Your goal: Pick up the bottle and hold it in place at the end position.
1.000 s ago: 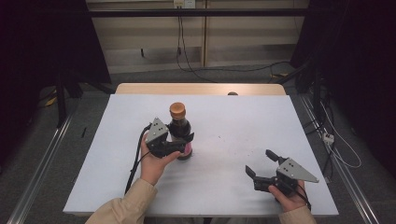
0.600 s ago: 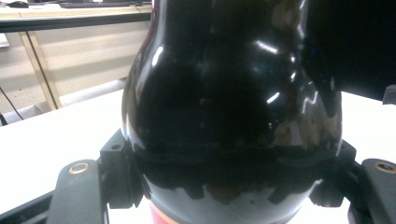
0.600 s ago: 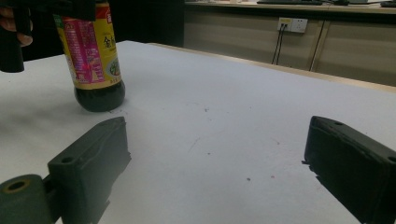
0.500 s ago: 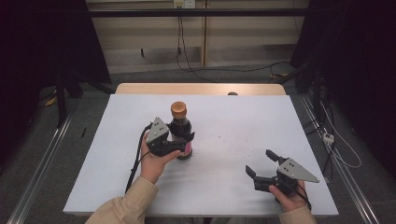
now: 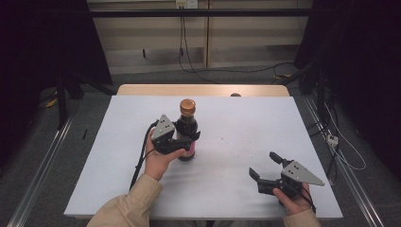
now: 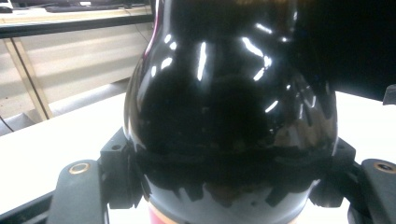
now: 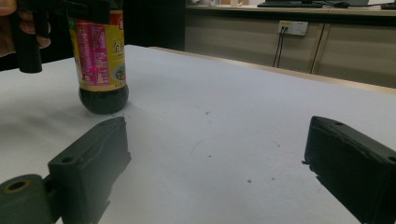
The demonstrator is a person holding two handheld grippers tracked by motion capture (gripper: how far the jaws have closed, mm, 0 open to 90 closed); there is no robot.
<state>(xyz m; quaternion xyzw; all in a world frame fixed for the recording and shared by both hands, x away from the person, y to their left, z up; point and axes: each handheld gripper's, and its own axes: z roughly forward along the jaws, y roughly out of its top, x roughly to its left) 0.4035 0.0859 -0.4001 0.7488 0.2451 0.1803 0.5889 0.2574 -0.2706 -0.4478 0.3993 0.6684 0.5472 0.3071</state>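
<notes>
A dark sauce bottle with an orange cap and a pink-and-yellow label stands upright on the white table, left of the middle. My left gripper is shut on its lower body, coming in from the left. In the left gripper view the glossy black bottle sits pressed between the two jaws. My right gripper rests open near the front right of the table with nothing between its jaws. In the right gripper view the bottle stands off to the far left, apart from it.
A wooden strip edges the table's far side. Metal rails run along both sides on the floor, and cables lie on the floor to the right. A low wall with a power socket stands behind.
The left gripper and the bottle have shifted slightly to the right and away from the person. The right gripper has not moved.
</notes>
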